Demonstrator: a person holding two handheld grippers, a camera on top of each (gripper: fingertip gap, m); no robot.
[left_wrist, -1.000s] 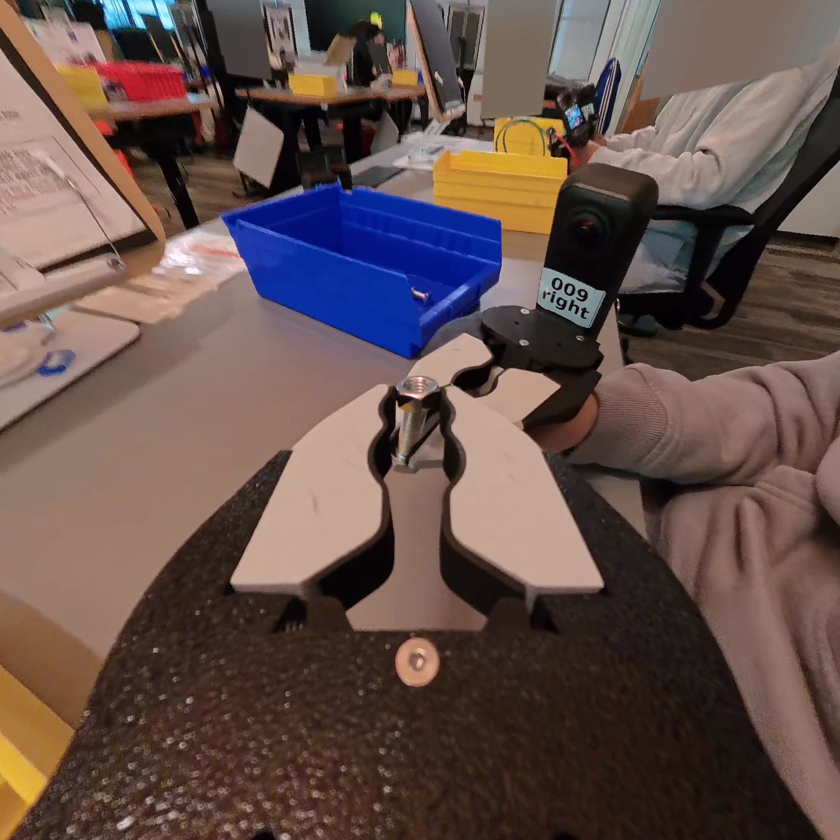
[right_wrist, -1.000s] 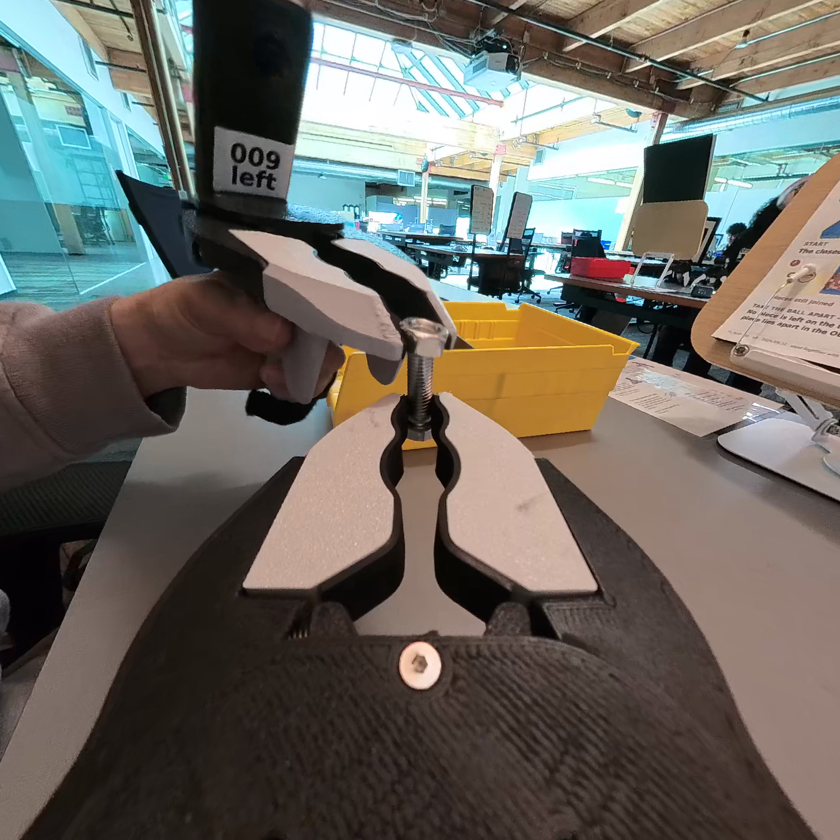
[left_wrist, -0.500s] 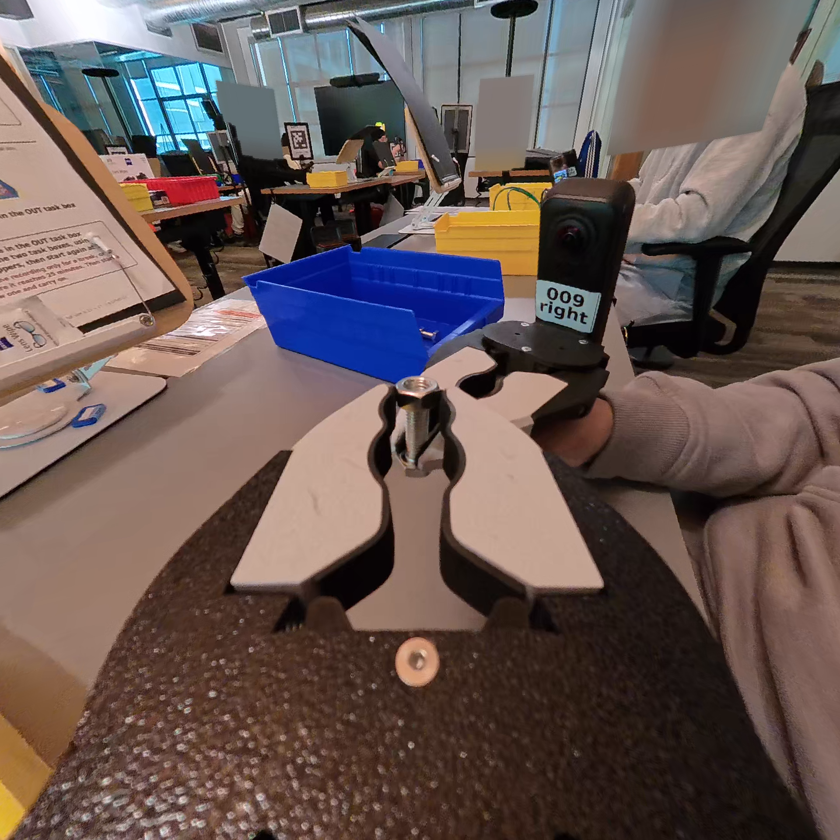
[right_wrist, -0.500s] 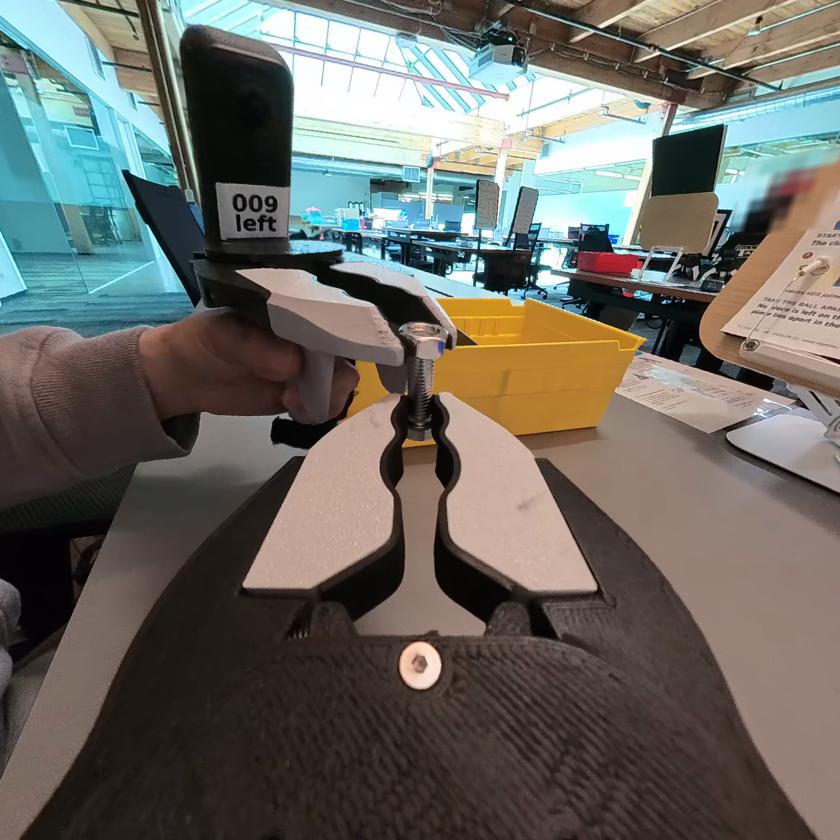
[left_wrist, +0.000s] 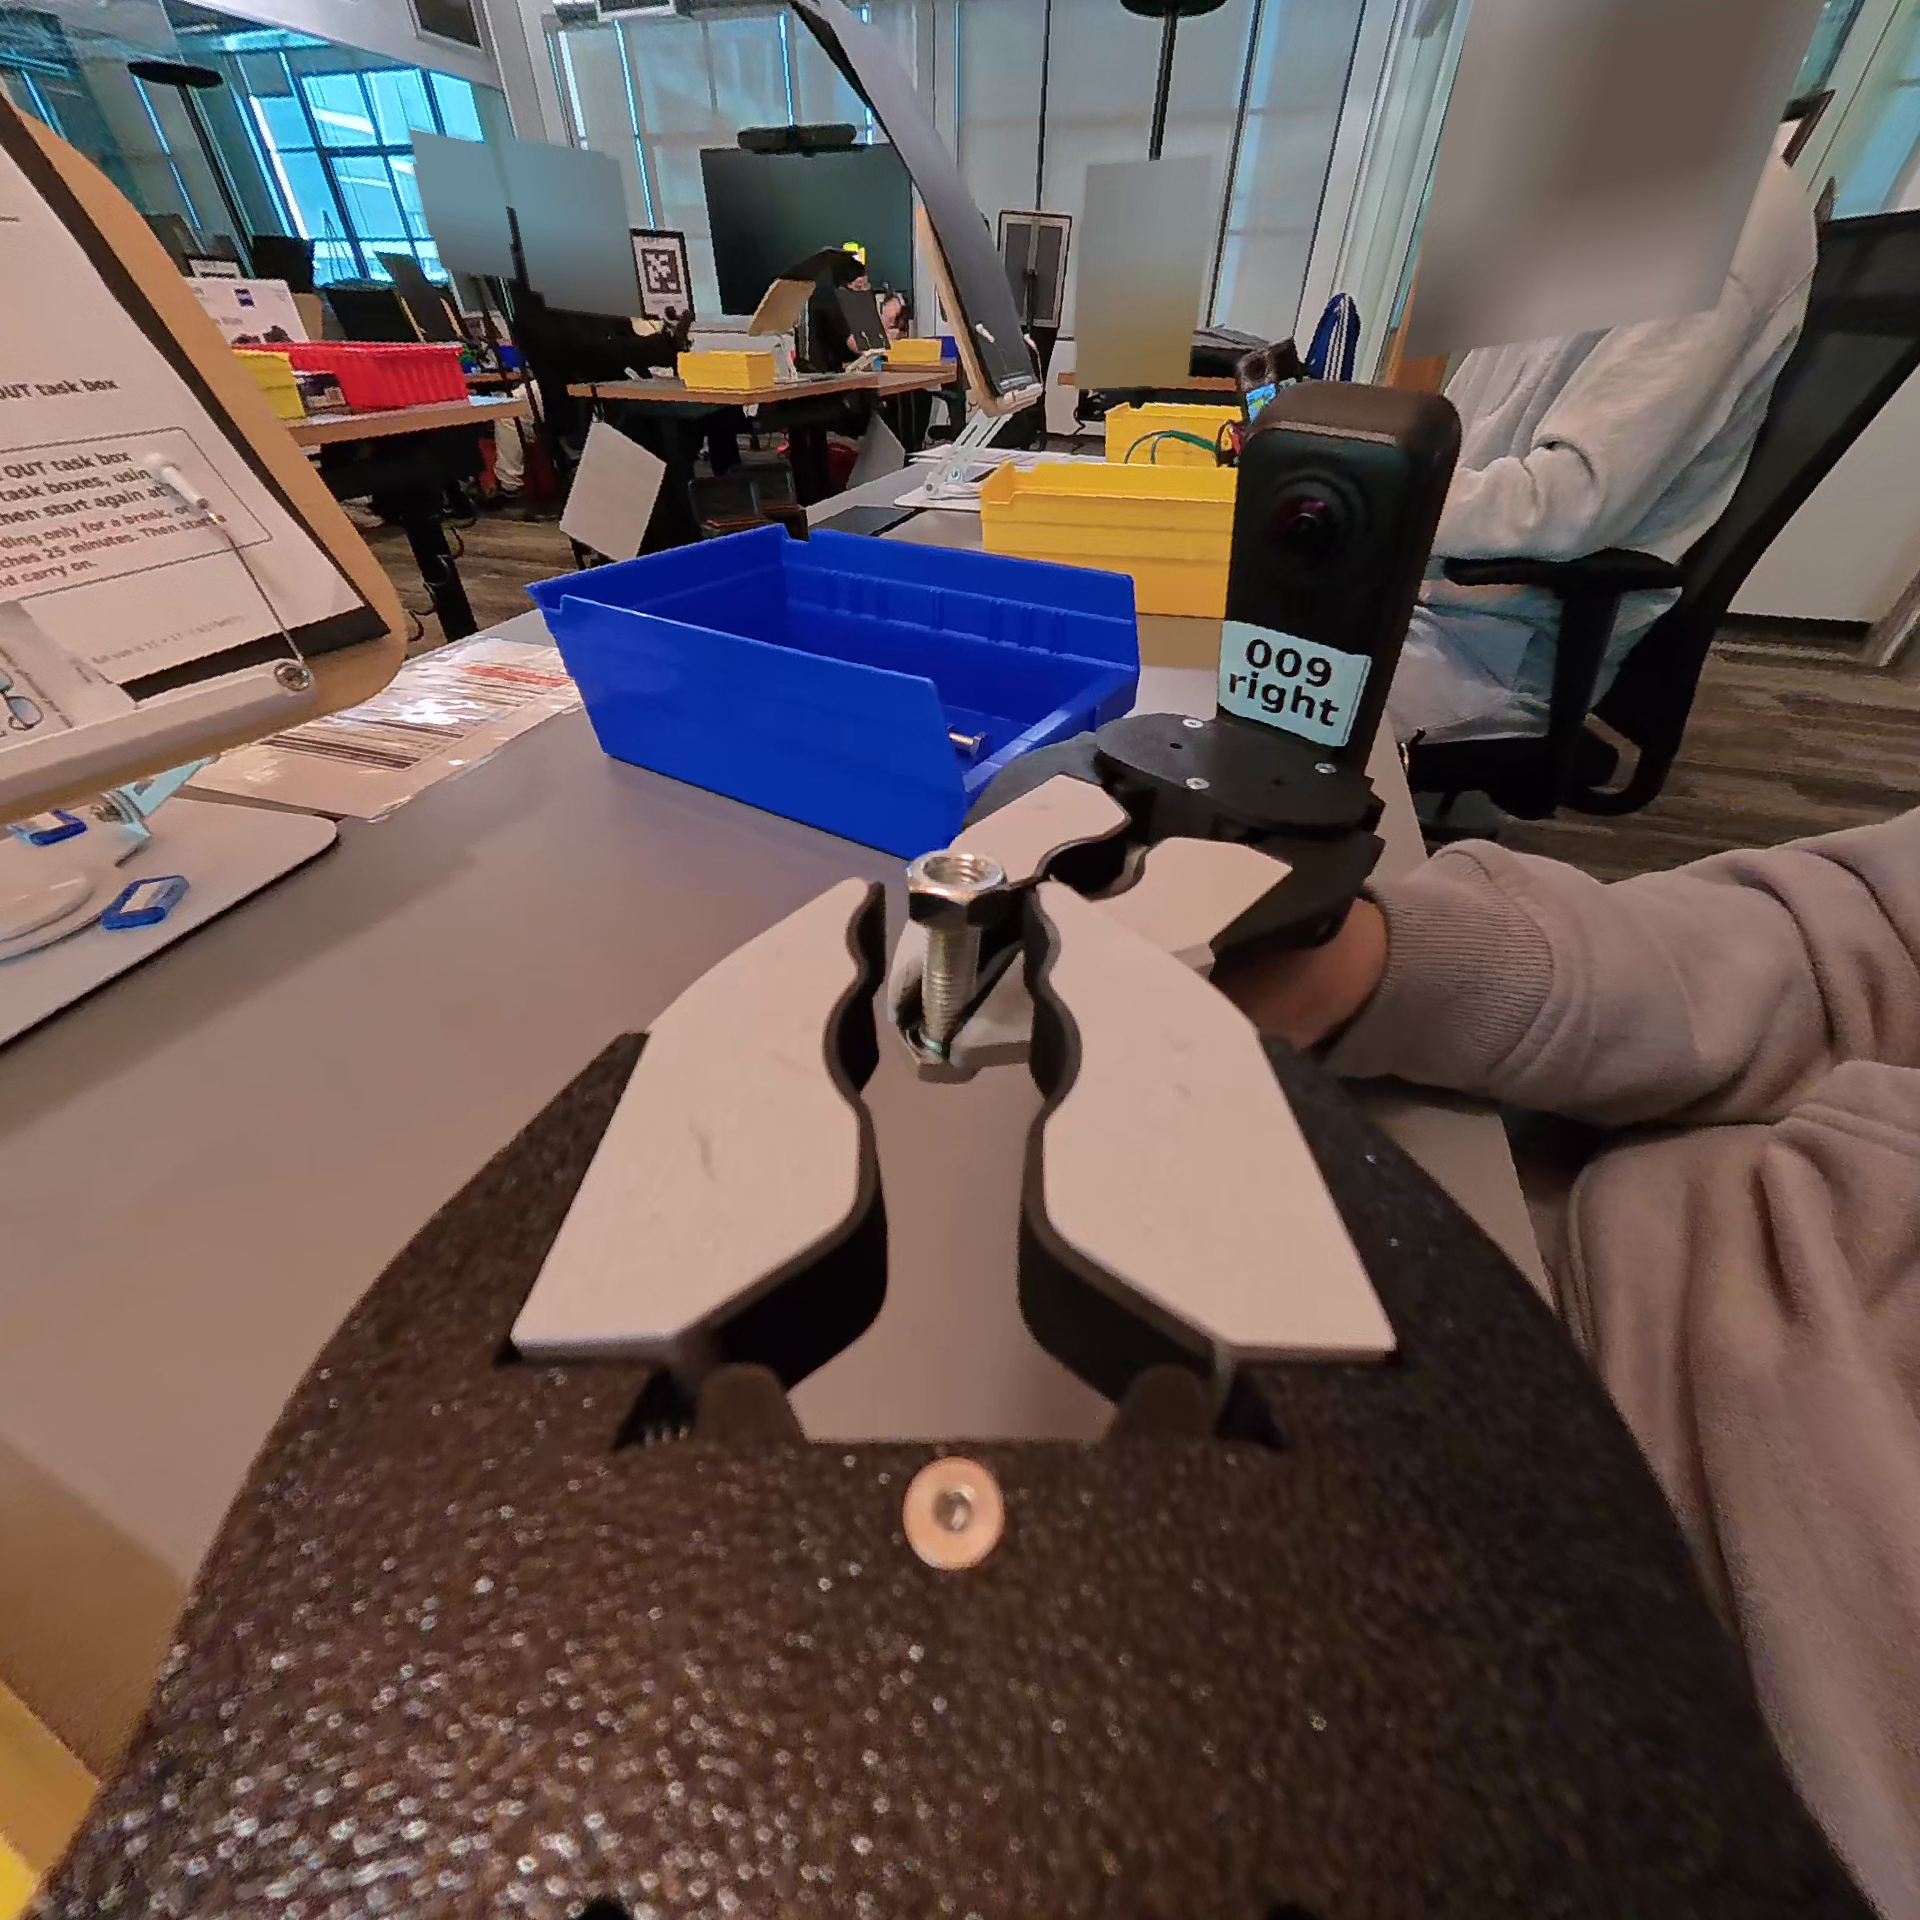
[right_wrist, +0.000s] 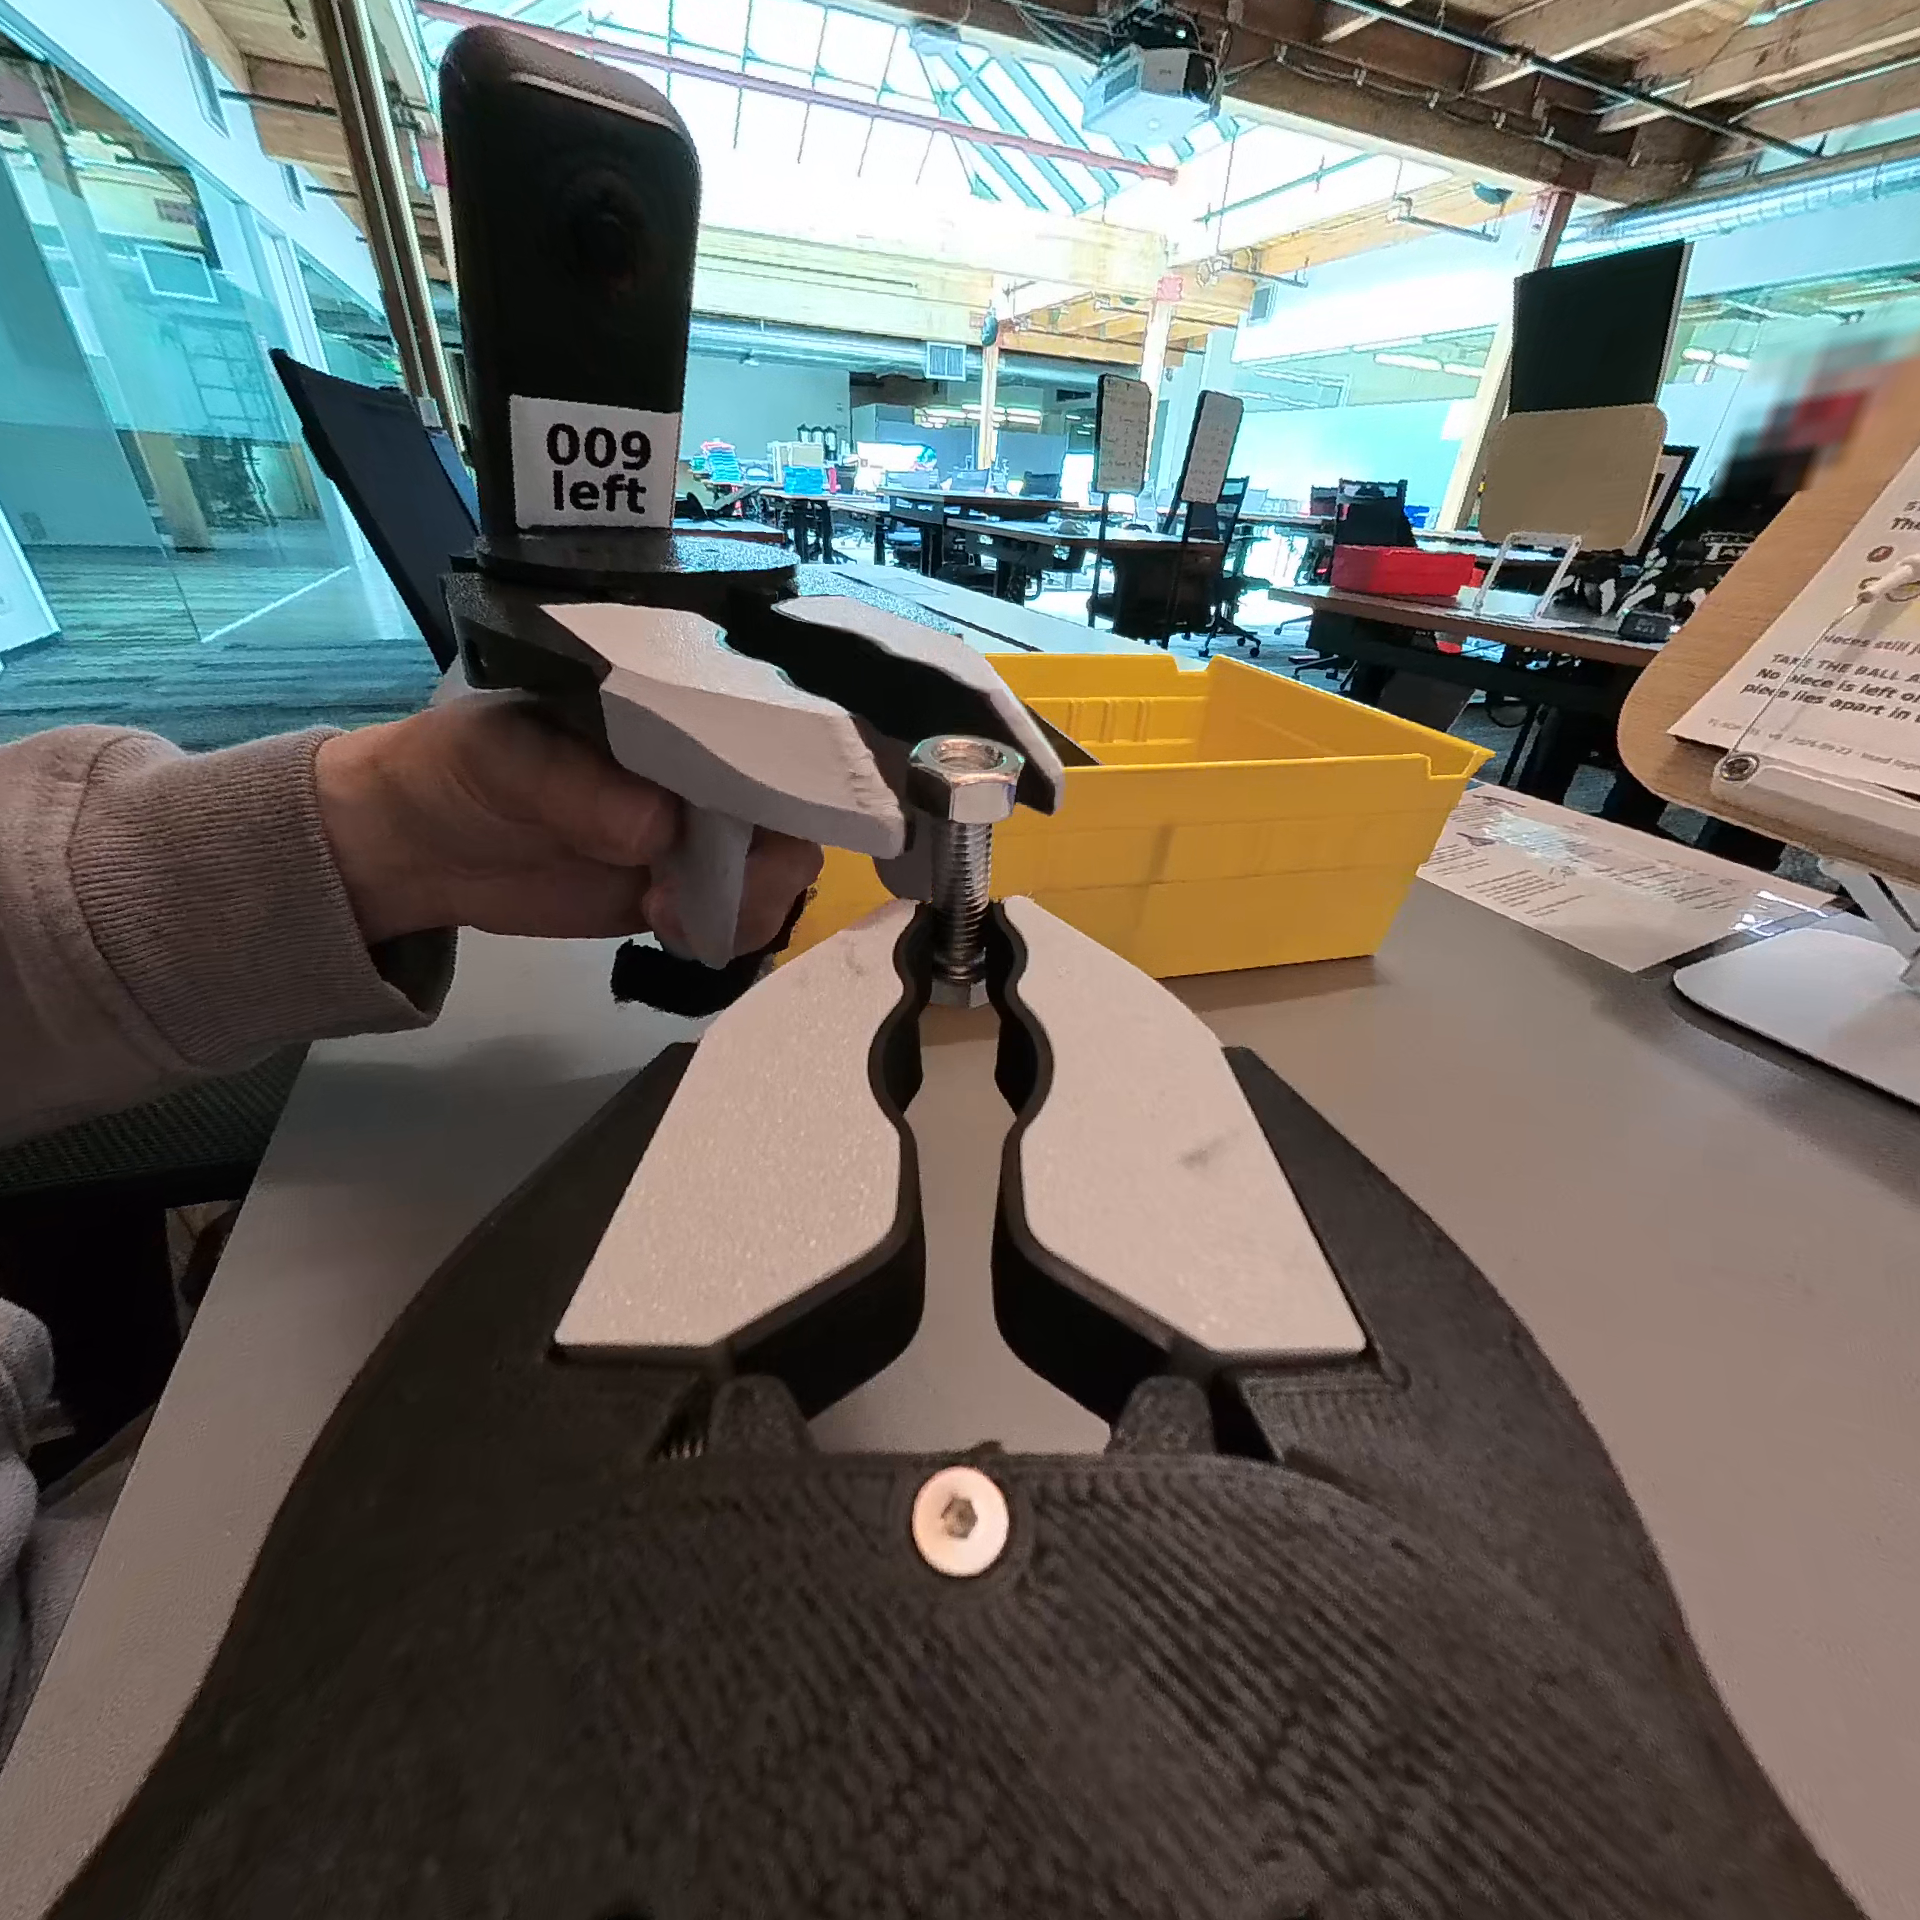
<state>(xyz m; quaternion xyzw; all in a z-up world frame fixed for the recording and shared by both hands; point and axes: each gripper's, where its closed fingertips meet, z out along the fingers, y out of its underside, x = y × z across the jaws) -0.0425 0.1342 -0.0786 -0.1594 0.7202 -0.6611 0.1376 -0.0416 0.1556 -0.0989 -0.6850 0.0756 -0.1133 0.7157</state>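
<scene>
Though tilted, bolt (right_wrist: 961, 914) axis upright, nut (right_wrist: 966, 779) end up, in right gripper (right_wrist: 961, 940).

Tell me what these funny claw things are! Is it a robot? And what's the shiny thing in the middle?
No robot: a person holds two pinching tools, one in each hand, each with a camera looking along its fingers. One picture comes from the left gripper, one from the right gripper. The right gripper squeezes a silver bolt standing upright. The left gripper's fingers sit around the nut on top, without pinching it. On the grey table are a blue bin and a yellow bin.
</scene>
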